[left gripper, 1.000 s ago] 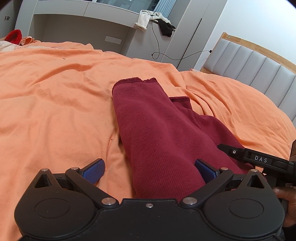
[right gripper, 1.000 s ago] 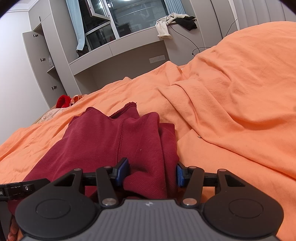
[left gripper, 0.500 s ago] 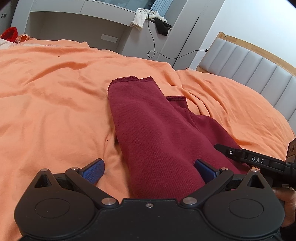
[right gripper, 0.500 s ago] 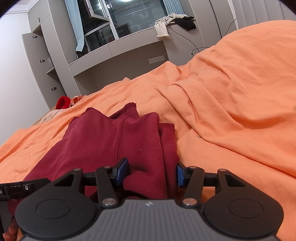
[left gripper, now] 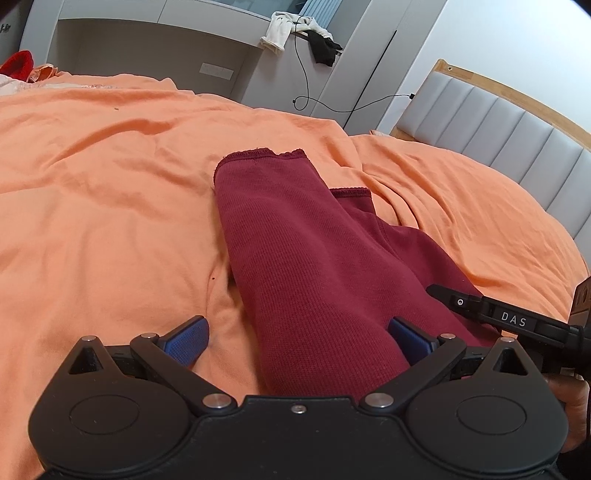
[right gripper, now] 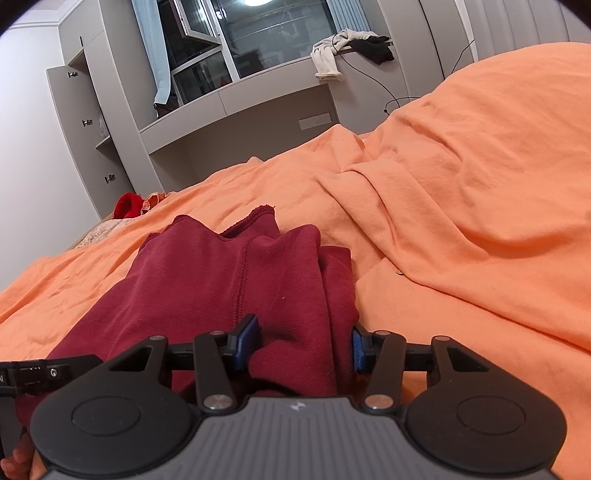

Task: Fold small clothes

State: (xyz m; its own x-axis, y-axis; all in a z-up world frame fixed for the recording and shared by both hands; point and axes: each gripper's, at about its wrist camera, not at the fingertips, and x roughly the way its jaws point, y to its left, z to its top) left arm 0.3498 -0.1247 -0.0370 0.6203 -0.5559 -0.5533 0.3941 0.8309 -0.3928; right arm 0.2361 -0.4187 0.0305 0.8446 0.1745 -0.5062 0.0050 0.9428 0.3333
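Spreading wide, the left gripper point(left gripper: 297, 341) has its blue fingers point(left gripper: 186, 341) well apart; the garment point(left gripper: 295, 266) runs between them, lying against the right-hand pad while the left-hand pad sits clear of it over the sheet point(left gripper: 110, 206). The right gripper point(right gripper: 303, 347) has its fingers point(right gripper: 246, 341) drawn closer, one on either side of a bunched fold of the garment point(right gripper: 221, 280); the left pad presses into the cloth, but whether the pair actually pinches it cannot be told. From the left fingers the dark red knit stretches straight ahead as a folded strip, its scalloped hem at the far end, with a second layer showing just to the right. Ahead of the right fingers a seam runs up the cloth toward a raised hem. Part of the right gripper point(left gripper: 498, 317) shows at the right edge of the left view. Under everything lies the rumpled orange sheet on the bed, with a padded headboard point(left gripper: 517, 122) far right and a grey desk point(left gripper: 147, 22) beyond.
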